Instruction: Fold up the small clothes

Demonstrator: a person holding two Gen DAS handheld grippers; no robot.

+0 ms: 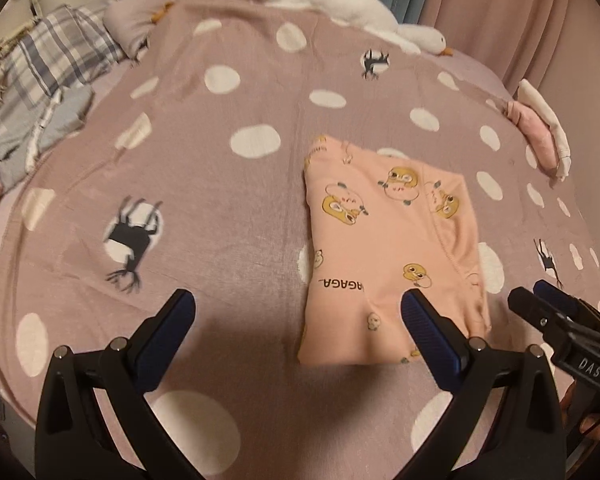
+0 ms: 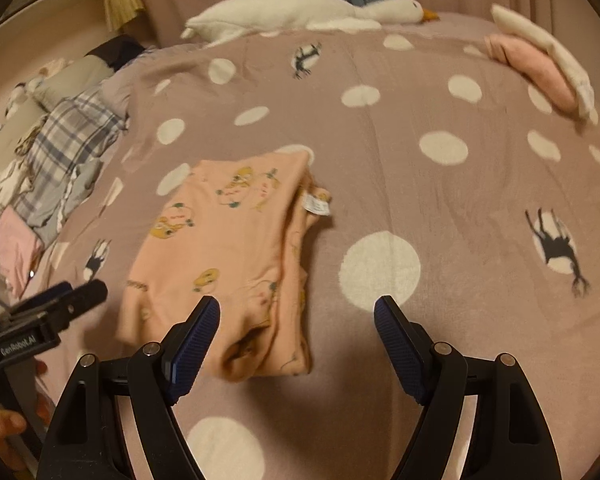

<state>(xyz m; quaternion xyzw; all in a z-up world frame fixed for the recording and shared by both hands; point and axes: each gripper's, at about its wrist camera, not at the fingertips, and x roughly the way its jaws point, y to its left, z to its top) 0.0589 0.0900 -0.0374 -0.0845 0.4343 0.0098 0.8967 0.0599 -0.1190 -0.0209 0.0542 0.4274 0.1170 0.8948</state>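
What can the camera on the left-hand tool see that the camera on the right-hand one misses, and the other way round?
Only the left wrist view shows the black lettering printed on the folded peach garment.

Only the right wrist view shows the garment's white label at its folded edge and a straw-coloured tassel at the top left.

Both show the peach garment lying folded on the spotted blanket, the white goose toy, the plaid clothes pile, and the pink and cream folded stack. Each also sees its own open tool, left tool and right tool, holding nothing.
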